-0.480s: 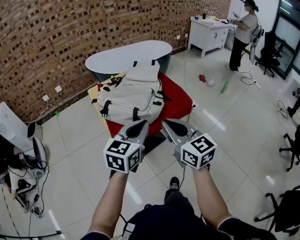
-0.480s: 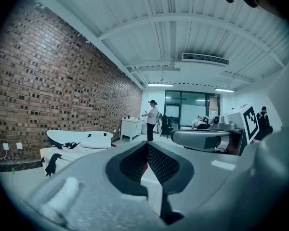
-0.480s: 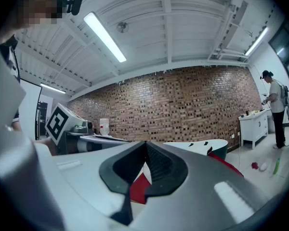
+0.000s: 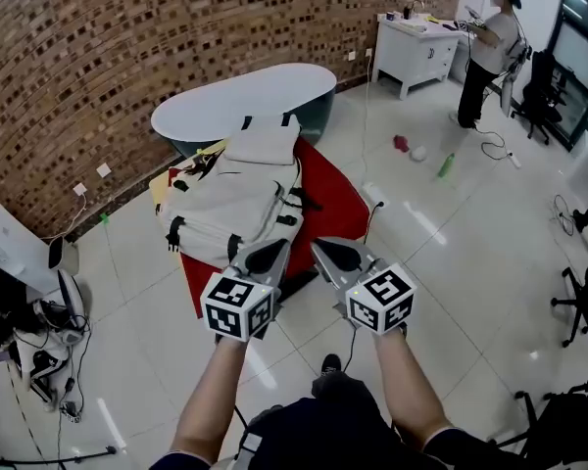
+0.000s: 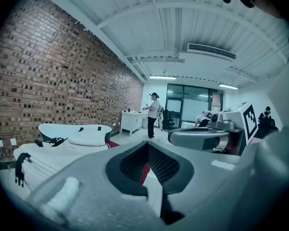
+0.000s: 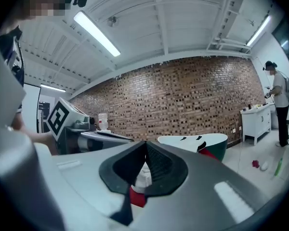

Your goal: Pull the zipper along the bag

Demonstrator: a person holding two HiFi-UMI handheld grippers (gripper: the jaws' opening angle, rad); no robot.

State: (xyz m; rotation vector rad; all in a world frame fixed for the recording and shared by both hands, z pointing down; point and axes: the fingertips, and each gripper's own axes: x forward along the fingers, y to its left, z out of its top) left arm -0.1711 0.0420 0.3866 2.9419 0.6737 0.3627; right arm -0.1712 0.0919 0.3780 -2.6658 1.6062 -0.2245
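Both grippers were pressed together and held nothing. The left gripper (image 4: 272, 251) and the right gripper (image 4: 328, 251) hung side by side, just short of the bag (image 4: 230, 199). The white bag lay flat on a red cloth (image 4: 331, 204), in front of a white bathtub (image 4: 245, 96). I judged it soft and quite light, so it could slide or wrinkle under a pull. One gripper should pinch the fabric near the zipper's end while the other took the zipper. The zipper itself was too small to make out in any view, and the cloth hid what carried the bag.
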